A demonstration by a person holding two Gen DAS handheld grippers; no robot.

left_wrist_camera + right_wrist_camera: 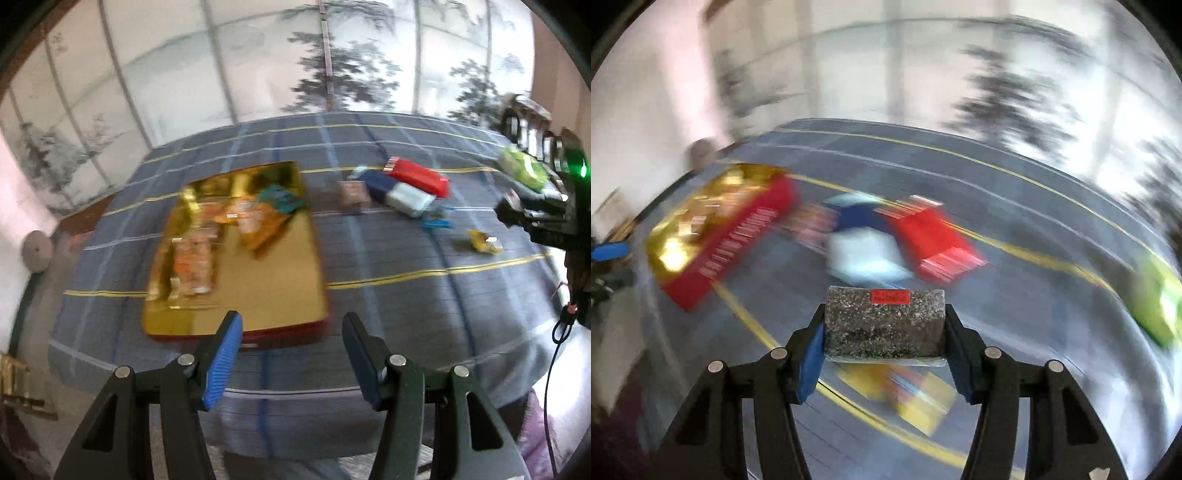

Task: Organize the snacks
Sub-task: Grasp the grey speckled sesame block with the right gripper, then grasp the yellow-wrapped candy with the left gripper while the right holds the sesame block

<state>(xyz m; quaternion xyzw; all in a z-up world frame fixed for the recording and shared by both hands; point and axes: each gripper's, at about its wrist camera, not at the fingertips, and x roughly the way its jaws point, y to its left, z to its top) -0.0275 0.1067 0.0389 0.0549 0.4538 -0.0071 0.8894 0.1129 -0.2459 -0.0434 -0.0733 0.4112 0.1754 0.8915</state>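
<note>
My right gripper (884, 325) has its jaws clamped on a speckled dark snack bar (884, 323) (red label on top), held above the blue plaid desk (1015, 295). My left gripper (291, 354) hangs with jaws partly open and empty, just short of the gold tray (273, 266) holding orange snack packets (255, 218).

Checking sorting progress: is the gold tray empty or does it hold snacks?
Holds snacks: several packets lie in the gold tray's far half.
</note>
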